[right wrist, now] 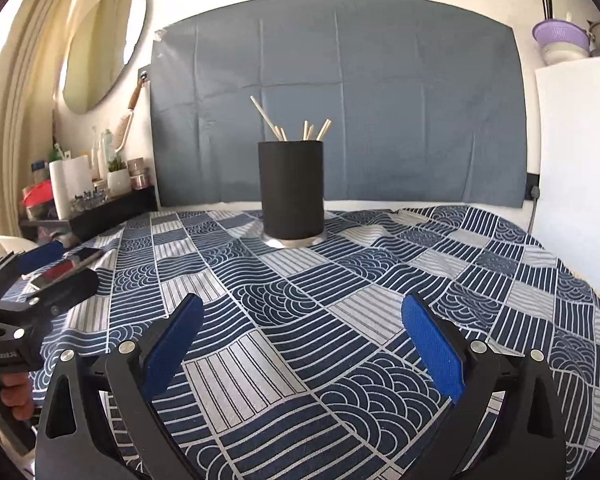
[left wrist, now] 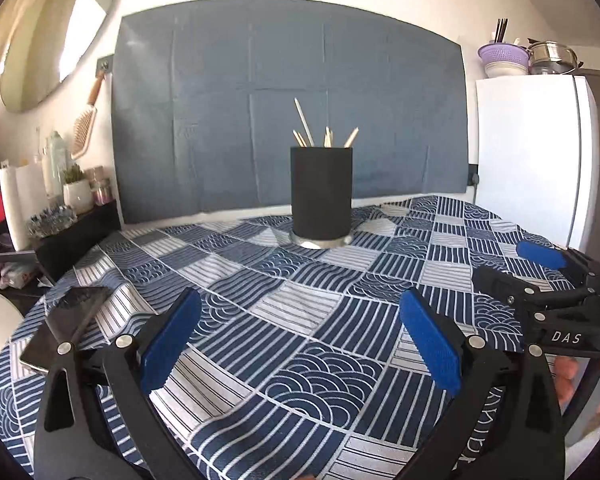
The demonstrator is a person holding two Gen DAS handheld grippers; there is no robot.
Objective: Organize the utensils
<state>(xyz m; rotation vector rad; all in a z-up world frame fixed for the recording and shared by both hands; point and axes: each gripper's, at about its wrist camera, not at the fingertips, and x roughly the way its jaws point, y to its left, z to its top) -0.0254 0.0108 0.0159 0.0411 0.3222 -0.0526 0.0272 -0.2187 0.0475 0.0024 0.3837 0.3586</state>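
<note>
A black cylindrical holder (left wrist: 321,194) (right wrist: 291,189) stands upright on a metal base at the far middle of the table. Several wooden chopsticks (left wrist: 325,132) (right wrist: 292,124) stick out of its top. My left gripper (left wrist: 300,336) is open and empty, low over the tablecloth well in front of the holder. My right gripper (right wrist: 302,336) is open and empty too, at a similar distance. The right gripper shows at the right edge of the left wrist view (left wrist: 548,276); the left gripper shows at the left edge of the right wrist view (right wrist: 40,276).
The table wears a blue-and-white patterned cloth (left wrist: 300,292) (right wrist: 340,280). A phone (left wrist: 68,320) (right wrist: 62,270) lies at its left edge. A shelf with bottles and a paper roll (left wrist: 20,196) (right wrist: 70,186) stands left. A white fridge (left wrist: 536,152) stands right.
</note>
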